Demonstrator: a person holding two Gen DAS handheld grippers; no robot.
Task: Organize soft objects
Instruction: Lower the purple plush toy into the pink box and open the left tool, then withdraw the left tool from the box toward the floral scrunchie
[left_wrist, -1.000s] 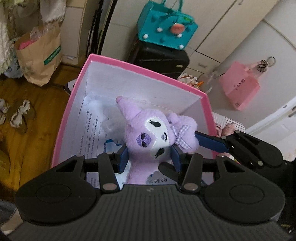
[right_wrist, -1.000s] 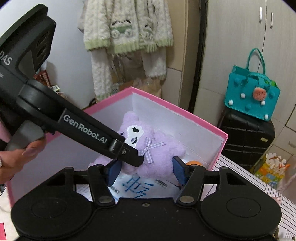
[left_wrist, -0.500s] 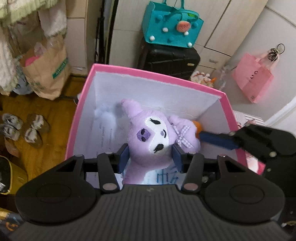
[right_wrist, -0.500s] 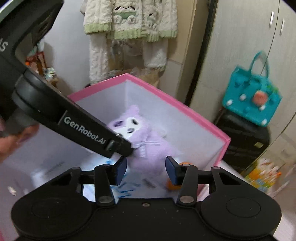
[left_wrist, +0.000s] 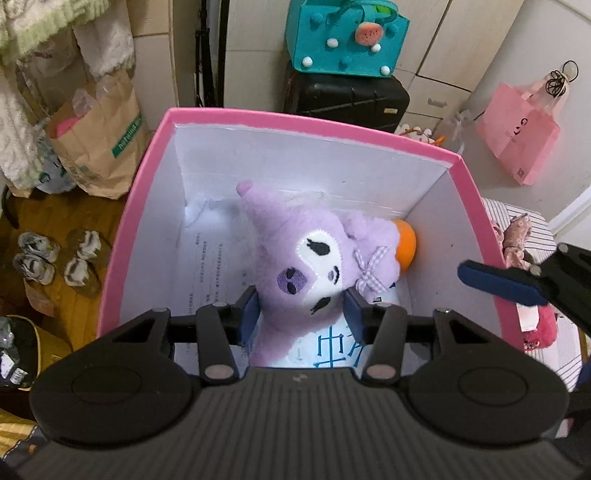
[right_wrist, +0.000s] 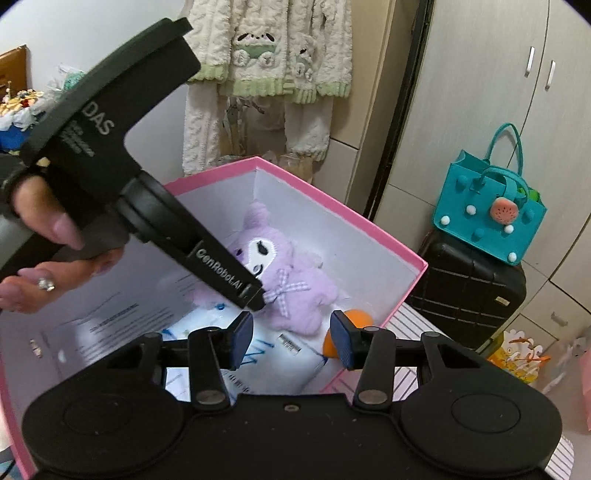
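One purple plush toy (left_wrist: 306, 258) at centre of pink box (left_wrist: 140, 206), left tool (left_wrist: 301, 314) clamped on it, right tool (right_wrist: 291, 341) apart, empty, having just narrowed.

Pink box (left_wrist: 476, 206) on striped bed (right_wrist: 410, 325); printed papers (left_wrist: 207, 266), purple plush (left_wrist: 306, 258), orange ball (left_wrist: 406, 243) on box floor.

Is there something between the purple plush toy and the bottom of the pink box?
Nothing visible blocks it. The purple plush toy already lies inside the pink box on printed papers, beside an orange ball.
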